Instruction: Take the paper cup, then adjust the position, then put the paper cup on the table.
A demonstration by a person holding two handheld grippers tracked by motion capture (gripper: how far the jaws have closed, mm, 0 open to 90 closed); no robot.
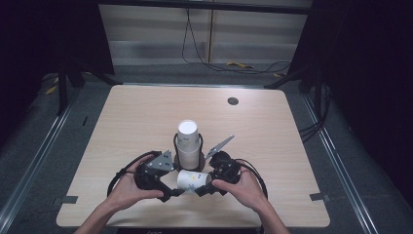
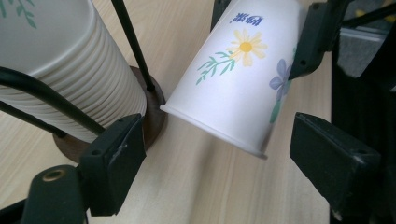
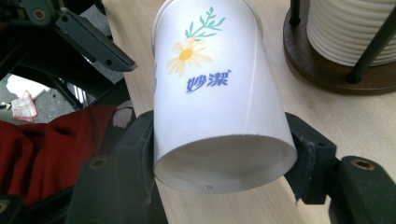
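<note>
A light wooden tabletop seen from above, with two hands coming in from the bottom edge, each holding a black hand-held gripper. Just below the centre of the frame, a white paper cup lies on its side between them. The right hand-held gripper has its jaws closed snugly around the cup's narrow bottom end; in the right gripper view the cup, printed with a yellow daisy and blue lettering, points away from the camera with both black pads pressed against its sides. The left hand-held gripper faces the cup's rim, its jaws spread wide and touching nothing. Just above the cup, at the frame's centre, a tall stack of white cups stands upright in a round dark holder with thin black rods.
</note>
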